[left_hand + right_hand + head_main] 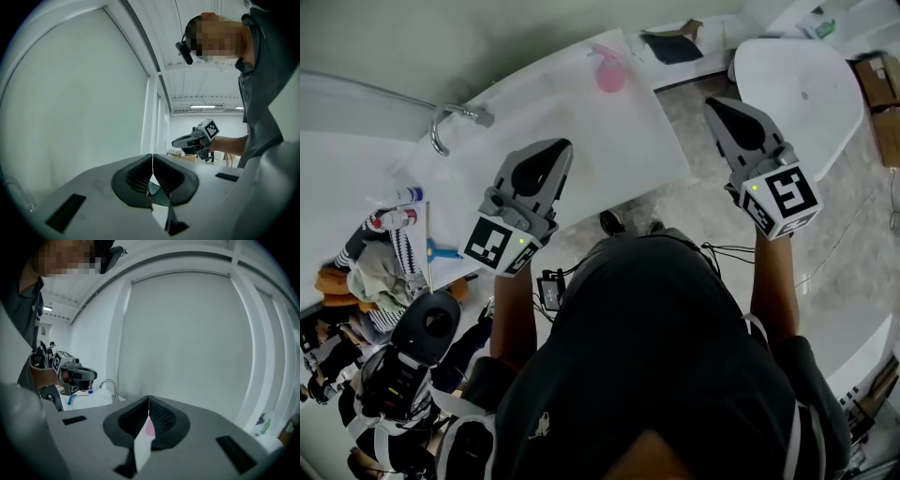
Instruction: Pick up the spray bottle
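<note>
A pink spray bottle [608, 72] stands on the far end of a white counter [581, 122]. My left gripper [555, 150] hangs over the counter's near edge, jaws together, well short of the bottle. To the right, off the counter's side and over the floor, my right gripper [718, 105] is also shut and empty. In the right gripper view a sliver of the pink bottle [149, 428] shows just below the closed jaw tips [148, 405]. The left gripper view looks along its closed jaws [153, 161] at a bare wall, with the right gripper [193, 140] to its right.
A chrome faucet [448, 123] curves over the counter's left part. Small bottles [401, 198], a blue tool [441, 250] and a heap of cloths [370, 274] lie at the left. A white rounded table [802, 89] and cardboard boxes [877, 80] stand at the right.
</note>
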Tool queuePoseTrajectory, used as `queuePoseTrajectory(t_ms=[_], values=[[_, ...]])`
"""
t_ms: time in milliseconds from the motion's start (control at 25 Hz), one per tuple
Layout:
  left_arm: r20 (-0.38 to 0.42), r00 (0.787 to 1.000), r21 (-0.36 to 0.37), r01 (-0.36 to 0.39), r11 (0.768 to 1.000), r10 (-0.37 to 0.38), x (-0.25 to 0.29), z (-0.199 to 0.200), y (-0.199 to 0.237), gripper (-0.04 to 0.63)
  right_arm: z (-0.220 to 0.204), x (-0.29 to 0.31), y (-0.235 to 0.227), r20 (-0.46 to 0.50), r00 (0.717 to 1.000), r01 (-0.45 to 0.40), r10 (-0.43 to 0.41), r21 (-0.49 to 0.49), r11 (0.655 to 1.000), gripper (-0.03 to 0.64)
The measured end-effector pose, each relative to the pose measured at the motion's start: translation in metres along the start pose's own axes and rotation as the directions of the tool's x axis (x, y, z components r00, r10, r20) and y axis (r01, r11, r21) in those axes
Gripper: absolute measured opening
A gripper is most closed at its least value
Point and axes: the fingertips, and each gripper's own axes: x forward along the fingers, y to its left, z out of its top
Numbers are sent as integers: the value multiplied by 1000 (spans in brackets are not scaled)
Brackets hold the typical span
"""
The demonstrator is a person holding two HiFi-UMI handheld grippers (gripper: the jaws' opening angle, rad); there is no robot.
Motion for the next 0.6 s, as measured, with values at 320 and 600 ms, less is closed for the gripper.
queuePoseTrajectory(t_ms=[320, 600], values=[[-3, 1000, -3, -1, 1000, 1, -2, -5, 32, 5, -3, 33, 5, -49, 999, -13, 13, -5, 1000, 9], [-62, 995, -38, -77, 996, 75, 3, -26, 75, 5, -20, 96, -5, -82, 992, -91, 93, 23, 996, 9]])
